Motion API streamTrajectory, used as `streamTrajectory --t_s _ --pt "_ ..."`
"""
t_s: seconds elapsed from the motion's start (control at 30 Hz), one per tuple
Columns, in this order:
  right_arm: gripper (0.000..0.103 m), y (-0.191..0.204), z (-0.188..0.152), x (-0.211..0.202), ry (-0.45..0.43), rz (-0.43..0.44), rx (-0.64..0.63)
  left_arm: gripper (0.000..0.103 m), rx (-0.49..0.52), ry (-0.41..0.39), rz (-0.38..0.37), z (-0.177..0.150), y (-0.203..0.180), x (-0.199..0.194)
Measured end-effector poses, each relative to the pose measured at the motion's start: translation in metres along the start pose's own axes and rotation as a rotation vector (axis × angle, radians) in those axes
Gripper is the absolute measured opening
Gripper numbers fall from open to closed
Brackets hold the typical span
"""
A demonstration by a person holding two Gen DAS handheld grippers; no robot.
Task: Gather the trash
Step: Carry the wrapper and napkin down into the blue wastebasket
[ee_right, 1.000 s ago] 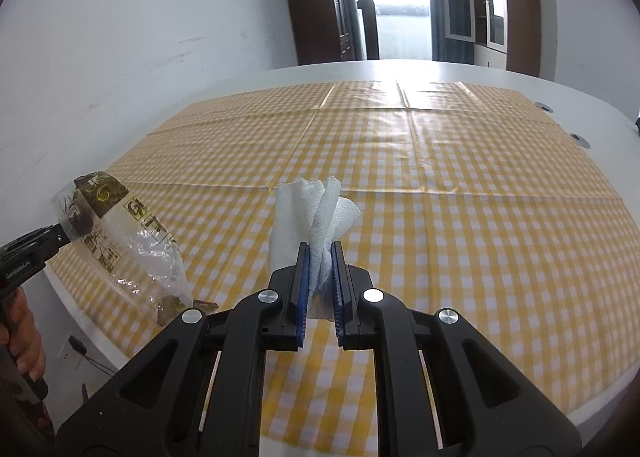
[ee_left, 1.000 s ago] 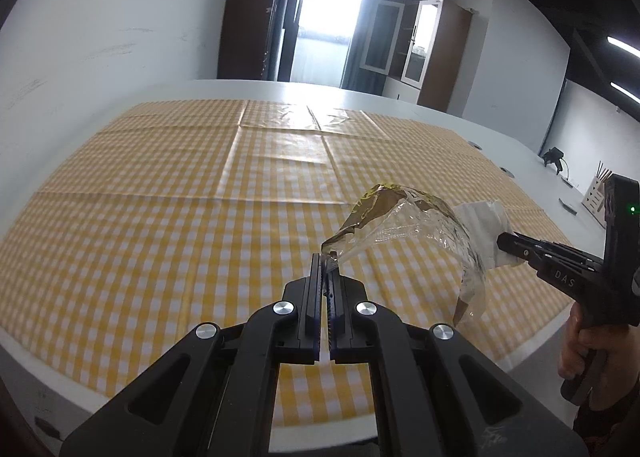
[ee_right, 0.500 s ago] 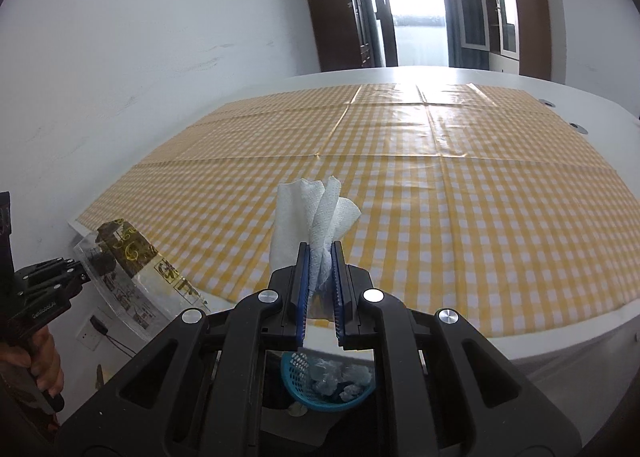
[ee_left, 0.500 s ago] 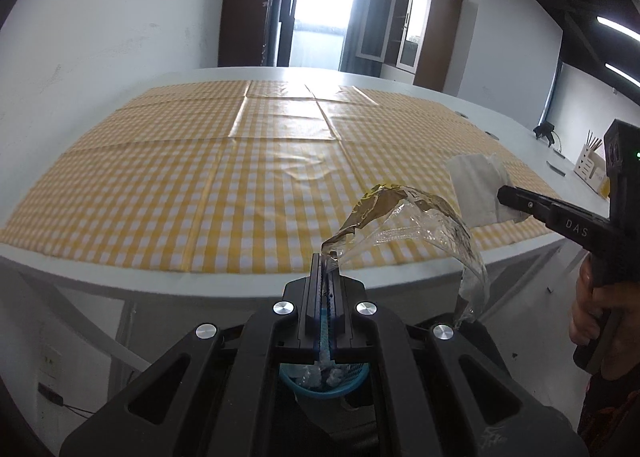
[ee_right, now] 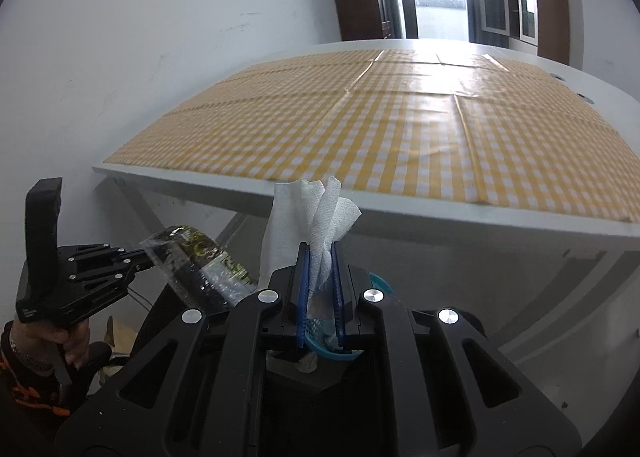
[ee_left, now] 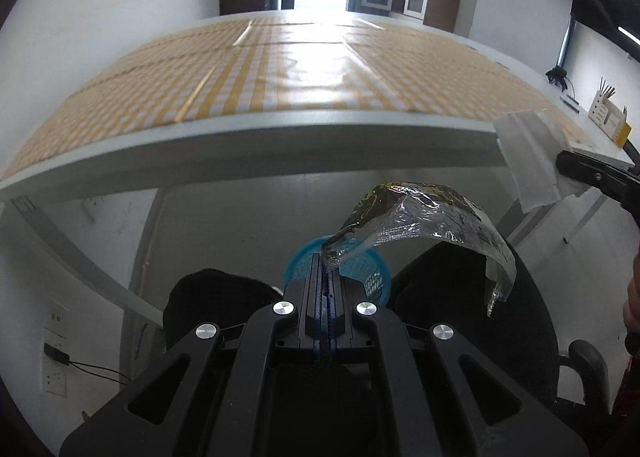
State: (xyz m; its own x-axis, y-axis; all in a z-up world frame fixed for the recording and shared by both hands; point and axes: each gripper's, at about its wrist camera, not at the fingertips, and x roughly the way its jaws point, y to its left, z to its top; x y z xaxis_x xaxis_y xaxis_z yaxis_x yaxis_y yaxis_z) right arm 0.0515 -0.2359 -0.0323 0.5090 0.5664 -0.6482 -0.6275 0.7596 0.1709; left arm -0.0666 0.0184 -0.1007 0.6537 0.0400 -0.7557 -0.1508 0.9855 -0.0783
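My left gripper (ee_left: 326, 257) is shut on a clear plastic wrapper (ee_left: 432, 217) with dark print, which curls up and to the right. It hangs just above a blue mesh basket (ee_left: 370, 271) on the floor below the table edge. My right gripper (ee_right: 319, 247) is shut on a crumpled white paper napkin (ee_right: 312, 217), held over the same blue basket (ee_right: 338, 355). The napkin (ee_left: 528, 161) also shows at the right of the left wrist view. The left gripper (ee_right: 138, 257) and wrapper (ee_right: 200, 269) show at the left of the right wrist view.
The table (ee_left: 240, 153) with a yellow checked cloth (ee_right: 400, 113) lies ahead and above both grippers. Black office chairs (ee_left: 460, 297) stand beside the basket. A wall socket with a cable (ee_left: 56, 353) is low on the left wall.
Both grippers have dropped from above the table top to below its edge, still holding wrapper and napkin. The blue basket has come into fuller view under them.
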Motion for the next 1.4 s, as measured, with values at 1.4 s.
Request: streamTrajectory --t_s 1.4 --pt "0.01 -0.064 -0.109 0.327 0.607 -0.12 0.222 0.001 -0.043 0.586 0.204 -0.016 0.024 0.346"
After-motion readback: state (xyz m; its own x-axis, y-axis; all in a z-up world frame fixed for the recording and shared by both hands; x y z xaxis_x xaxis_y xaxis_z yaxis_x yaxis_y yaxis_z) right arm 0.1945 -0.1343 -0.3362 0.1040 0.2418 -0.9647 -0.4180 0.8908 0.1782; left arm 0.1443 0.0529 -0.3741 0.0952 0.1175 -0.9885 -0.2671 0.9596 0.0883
